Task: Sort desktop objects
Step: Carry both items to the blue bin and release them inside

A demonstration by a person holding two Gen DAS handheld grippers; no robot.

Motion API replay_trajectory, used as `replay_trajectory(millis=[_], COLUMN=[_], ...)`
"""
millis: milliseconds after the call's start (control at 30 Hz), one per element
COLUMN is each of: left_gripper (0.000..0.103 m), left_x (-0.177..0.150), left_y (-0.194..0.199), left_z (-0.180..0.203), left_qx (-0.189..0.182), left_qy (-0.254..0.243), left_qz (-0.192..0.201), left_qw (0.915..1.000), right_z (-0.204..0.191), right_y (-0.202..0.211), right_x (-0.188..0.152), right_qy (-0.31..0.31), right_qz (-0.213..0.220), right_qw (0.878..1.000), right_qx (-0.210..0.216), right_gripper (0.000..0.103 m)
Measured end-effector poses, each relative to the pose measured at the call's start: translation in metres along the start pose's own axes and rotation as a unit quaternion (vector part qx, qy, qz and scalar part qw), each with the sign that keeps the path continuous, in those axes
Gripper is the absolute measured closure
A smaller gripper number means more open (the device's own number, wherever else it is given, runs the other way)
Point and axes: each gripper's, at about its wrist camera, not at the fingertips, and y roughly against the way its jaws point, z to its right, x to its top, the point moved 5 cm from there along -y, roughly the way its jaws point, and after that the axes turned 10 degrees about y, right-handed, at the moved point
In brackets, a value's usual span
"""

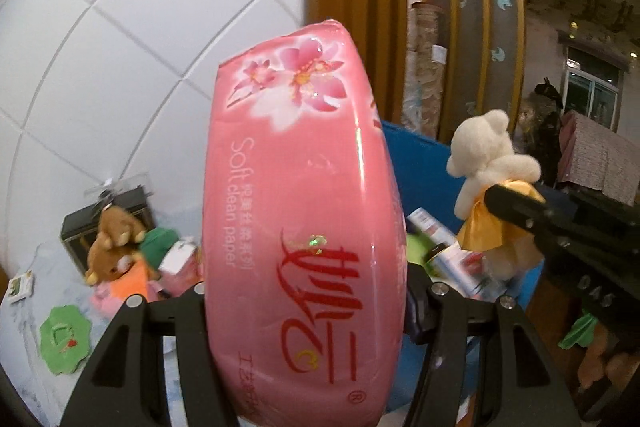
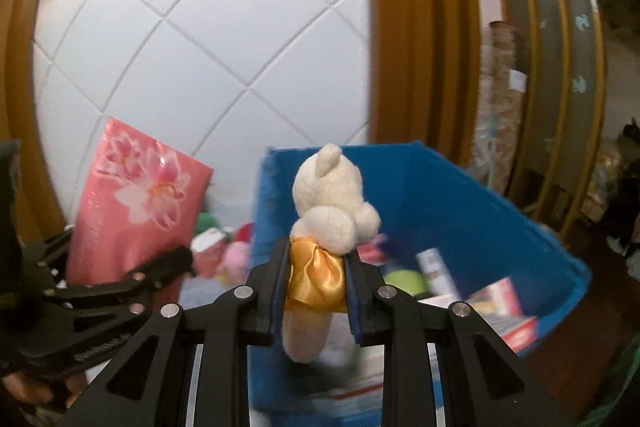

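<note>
A pink pack of tissue paper (image 1: pixel 296 211) with a flower print stands on end between my left gripper's (image 1: pixel 308 301) jaws, which are shut on its lower part. The same pack (image 2: pixel 136 203) shows at the left of the right wrist view, held up in the air. My right gripper (image 2: pixel 316 275) is shut on a cream plush bear (image 2: pixel 328 203) in a yellow satin dress, clamped at the waist. That bear (image 1: pixel 486 159) hangs at the right in the left wrist view. A blue bin (image 2: pixel 460 211) sits just behind and below the bear.
The blue bin (image 1: pixel 420 163) holds boxes and a green ball (image 2: pixel 404 283). On the table at the left lie a brown plush bear (image 1: pixel 114 243), a dark box (image 1: pixel 108 219), a green cut-out (image 1: pixel 64 339) and a small card (image 1: pixel 20 287). A white tiled wall stands behind.
</note>
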Motion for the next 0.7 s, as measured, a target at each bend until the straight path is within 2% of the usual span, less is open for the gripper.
replay_trajectory(millis=[33,167,267,467,600,667,700], left_gripper=[0.044,0.044,0.044,0.044,0.039,0.031,0.024], left_x=[0.002,-0.002,-0.011,-0.024,-0.027,-0.028,-0.027], left_y=[-0.008,-0.029,-0.051,-0.078,-0.085,-0.089,-0.089], left_z=[0.015,0.060,0.089,0.112,0.120,0.120,0.121], left_qx=[-0.002,0.000,0.007,0.034,0.051,0.059,0.063], left_qy=[-0.001,-0.009,-0.017,-0.028,-0.027,-0.029,-0.031], left_qz=[-0.001,-0.014,-0.039,-0.075,-0.084,-0.088,-0.084], left_qw=[1.0000,0.9999,0.9991,0.9962,0.9948,0.9940,0.9940], right_z=[0.024,0.064,0.097,0.130,0.140,0.148,0.151], right_y=[-0.002,-0.012,-0.027,-0.055,-0.063,-0.068,-0.070], right_x=[-0.003,-0.014,-0.027,-0.052,-0.063,-0.068,-0.069], right_qy=[0.002,0.004,0.005,0.000,-0.003,-0.005,-0.007], right_qz=[0.000,-0.004,-0.016,-0.038,-0.045,-0.047,-0.048], right_qw=[1.000,1.000,1.000,0.999,0.999,0.999,0.998], right_qx=[-0.009,-0.015,-0.005,0.013,0.023,0.025,0.027], right_gripper=[0.078,0.078,0.078,0.078,0.078,0.078,0.075])
